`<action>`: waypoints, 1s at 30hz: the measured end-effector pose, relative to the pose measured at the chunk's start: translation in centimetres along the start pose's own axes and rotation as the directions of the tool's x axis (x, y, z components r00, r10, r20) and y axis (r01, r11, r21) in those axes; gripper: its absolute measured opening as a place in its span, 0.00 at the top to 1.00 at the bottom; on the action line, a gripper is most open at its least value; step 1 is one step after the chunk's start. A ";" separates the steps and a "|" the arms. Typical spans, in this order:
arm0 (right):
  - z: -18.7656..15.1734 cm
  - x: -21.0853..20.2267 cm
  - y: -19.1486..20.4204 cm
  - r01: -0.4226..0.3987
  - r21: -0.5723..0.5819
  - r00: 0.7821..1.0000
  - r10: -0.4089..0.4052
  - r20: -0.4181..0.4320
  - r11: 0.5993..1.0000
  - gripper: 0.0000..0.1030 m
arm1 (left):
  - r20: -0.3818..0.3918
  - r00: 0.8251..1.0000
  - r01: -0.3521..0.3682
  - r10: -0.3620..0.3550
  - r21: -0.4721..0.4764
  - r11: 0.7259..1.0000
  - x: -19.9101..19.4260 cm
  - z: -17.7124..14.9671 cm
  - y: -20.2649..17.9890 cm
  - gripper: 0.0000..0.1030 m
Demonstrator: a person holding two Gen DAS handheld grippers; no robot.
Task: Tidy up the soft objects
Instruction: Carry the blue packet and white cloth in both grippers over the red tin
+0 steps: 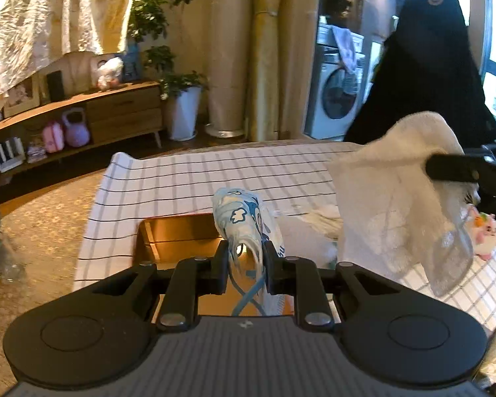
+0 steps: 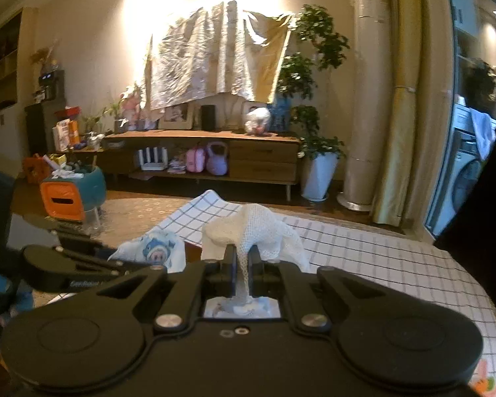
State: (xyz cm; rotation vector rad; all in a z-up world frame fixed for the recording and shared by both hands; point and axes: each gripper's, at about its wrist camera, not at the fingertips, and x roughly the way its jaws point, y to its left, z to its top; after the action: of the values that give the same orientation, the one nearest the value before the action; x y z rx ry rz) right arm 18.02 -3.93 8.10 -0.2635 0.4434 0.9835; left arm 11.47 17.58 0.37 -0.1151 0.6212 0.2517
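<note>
Above the table, both grippers hold cloth lifted off the surface:
Left gripper [image 1: 246, 258]: its jaws are pinched on a light blue printed cloth [image 1: 244, 218], which bunches up in front of the fingers; a thin blue strap of it hangs down between them
Right gripper [image 2: 242, 258]: its jaws are pressed together on a white gauze cloth [image 2: 258, 228]; the cloth rises over the fingertips and drapes down on both sides
White gauze cloth, in the left wrist view [image 1: 400, 192]: it hangs free in the air at the right, above the table, with one black finger [image 1: 453, 168] across it
Blue printed cloth, in the right wrist view [image 2: 155, 251]: it is at the left, just beside the white one, and shows a cartoon face
Table: covered by a white checked tablecloth [image 1: 215, 172]
Wooden box [image 1: 178, 235]: open, it stands on the table just under and behind the blue cloth
Plush toy [image 1: 487, 231]: pink and white, it lies at the right edge of the table, partly hidden by the white cloth
Behind the table: a low wooden sideboard [image 2: 215, 152], a potted plant [image 2: 317, 165] in a white pot, a washing machine [image 1: 337, 96]
</note>
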 end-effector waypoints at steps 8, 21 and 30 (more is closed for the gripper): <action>0.9 4.0 2.1 -0.052 0.006 0.999 0.052 -0.008 0.999 0.95 | -0.041 0.998 -0.050 0.048 -0.059 0.997 2.6 0.9 4.4 0.80; -0.6 12.6 5.3 -0.122 -0.001 0.988 0.121 -0.095 0.993 0.95 | -0.093 0.990 -0.110 0.102 -0.084 0.990 7.7 2.6 8.0 0.80; -3.8 16.8 7.9 -0.135 -0.053 0.974 0.123 -0.191 0.989 0.95 | -0.135 0.990 -0.060 0.049 -0.081 0.995 11.2 2.5 7.5 0.80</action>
State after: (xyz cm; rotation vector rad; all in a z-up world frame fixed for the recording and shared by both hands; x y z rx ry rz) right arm 18.44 11.18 -3.31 -0.3926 0.6060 1.1067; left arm 19.64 27.46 -4.43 -0.1980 0.7471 0.3251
